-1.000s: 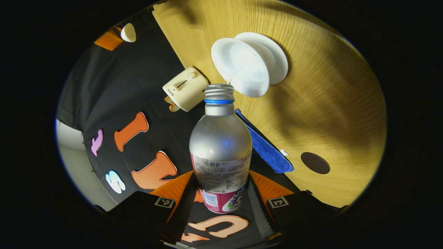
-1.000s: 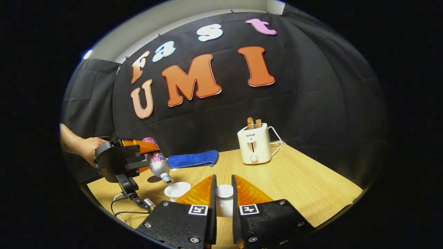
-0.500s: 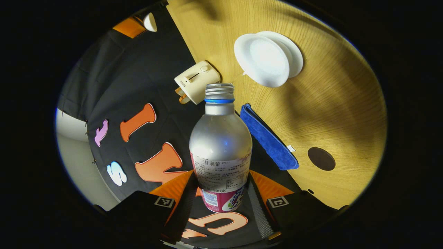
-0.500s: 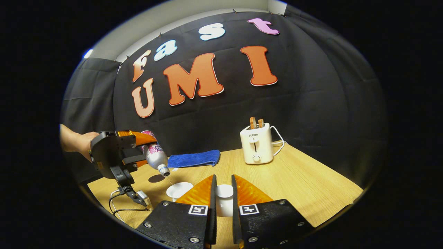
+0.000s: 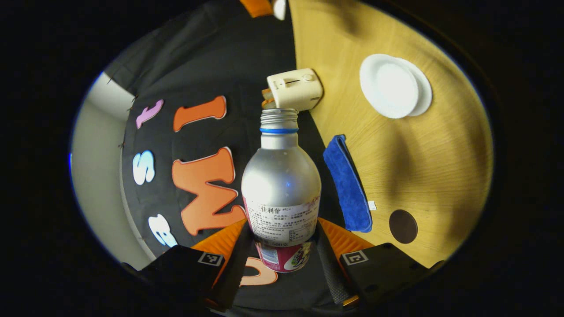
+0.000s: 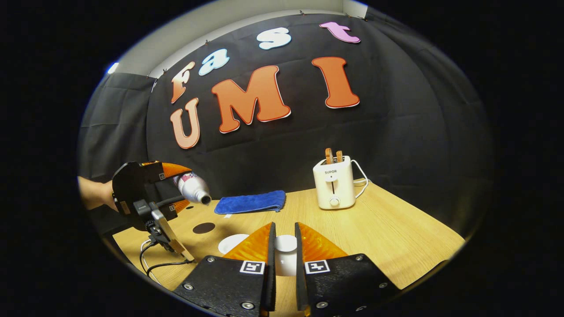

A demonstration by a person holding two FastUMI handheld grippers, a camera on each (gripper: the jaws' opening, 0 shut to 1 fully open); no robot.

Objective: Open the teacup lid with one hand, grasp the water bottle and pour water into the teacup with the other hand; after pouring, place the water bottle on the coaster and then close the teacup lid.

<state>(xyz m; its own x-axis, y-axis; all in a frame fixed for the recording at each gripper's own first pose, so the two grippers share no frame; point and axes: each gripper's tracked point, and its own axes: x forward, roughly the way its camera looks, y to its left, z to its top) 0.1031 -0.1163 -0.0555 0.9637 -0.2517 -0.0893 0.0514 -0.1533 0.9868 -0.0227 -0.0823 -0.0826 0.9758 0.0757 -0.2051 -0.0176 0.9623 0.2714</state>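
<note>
Water bottle [image 5: 280, 185] clamped in left hand-held gripper [image 5: 282, 246], seemingly uncapped

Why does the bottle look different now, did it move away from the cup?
Yes. In the right gripper view the bottle has lifted and tipped back toward level, its mouth now up beside the blue towel, no longer over the teacup.

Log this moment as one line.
left gripper: holds bottle, tipped | right gripper: holds lid | teacup: open | coaster: bare

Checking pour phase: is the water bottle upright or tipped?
Tipped: the water bottle lies nearly level in the left hand-held gripper, mouth off the teacup.
</note>
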